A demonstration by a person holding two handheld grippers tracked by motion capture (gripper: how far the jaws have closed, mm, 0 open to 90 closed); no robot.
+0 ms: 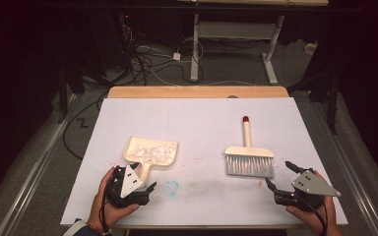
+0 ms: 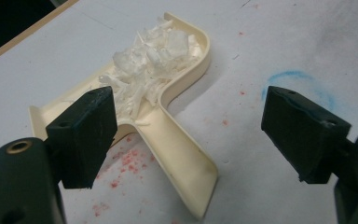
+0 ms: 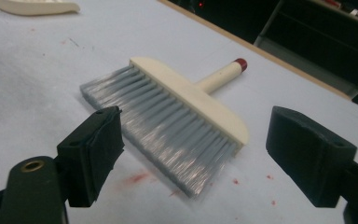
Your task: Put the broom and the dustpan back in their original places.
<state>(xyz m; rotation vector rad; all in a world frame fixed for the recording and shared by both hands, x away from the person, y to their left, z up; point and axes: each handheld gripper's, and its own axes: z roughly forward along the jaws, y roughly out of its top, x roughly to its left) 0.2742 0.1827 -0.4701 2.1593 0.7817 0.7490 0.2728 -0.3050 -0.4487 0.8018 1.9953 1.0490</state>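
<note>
- The left claw [image 1: 137, 183] is spread wide and holds nothing; in the left gripper view its jaws stand on either side of the dustpan handle [image 2: 182, 161] without touching it.
- The right claw [image 1: 279, 176] is also wide and empty, hovering at the near right of the desk [image 1: 202, 118], just beside the brush's grey bristles [image 3: 168, 128].
- The cream dustpan [image 1: 151, 152] lies at the left of the desk, handle pointing near, and is loaded with white shreds [image 2: 151, 60].
- The brush [image 1: 248, 156] lies flat at the right, well apart from the pan, its red-tipped handle [image 1: 246, 130] pointing far.
- Red specks and a faint blue ring [image 1: 172, 187] mark the white surface near the pan.
- Judged from this, sweeping looks finished and the step in hand is picking up the loaded pan.
- The next move calls for closing the left claw squarely on the handle and lifting it level, so the shreds do not slide out.
</note>
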